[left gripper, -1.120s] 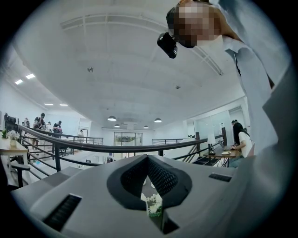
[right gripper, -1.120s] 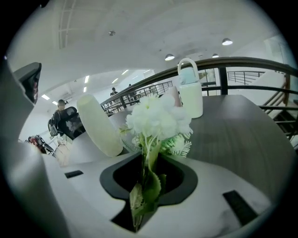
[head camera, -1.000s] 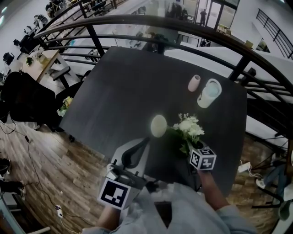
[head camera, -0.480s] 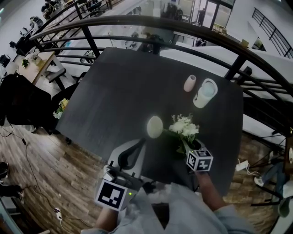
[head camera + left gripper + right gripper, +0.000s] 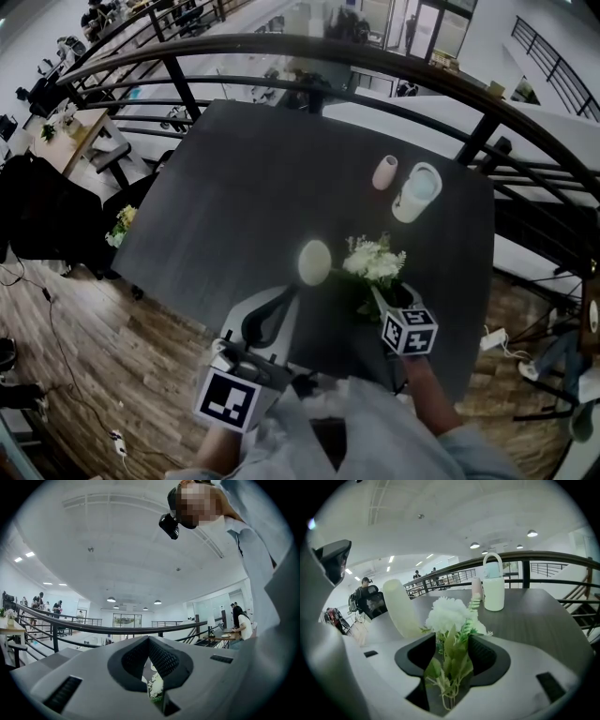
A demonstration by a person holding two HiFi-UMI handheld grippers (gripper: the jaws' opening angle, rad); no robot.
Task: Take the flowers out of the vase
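Note:
A bunch of white flowers [image 5: 373, 262] with green leaves lies on the dark table [image 5: 244, 178], just right of the cream vase [image 5: 315, 261], which stands upright. My right gripper [image 5: 384, 298] is at the stem end. In the right gripper view the flowers [image 5: 449, 616] lie between the pads and the vase [image 5: 401, 606] is at the left. Those jaws have just been opening and stand apart from the stems. My left gripper [image 5: 298, 289] hovers shut by the table's near edge, short of the vase, holding nothing; its tips [image 5: 149, 641] meet.
A small pink cup [image 5: 384, 172] and a pale jug with a handle [image 5: 417, 192] stand at the table's far right. A dark curved railing [image 5: 281, 42] runs behind the table. Wooden floor lies below the near edge.
The flowers, the vase and both grippers keep their places relative to each other; only the head view has drifted slightly.

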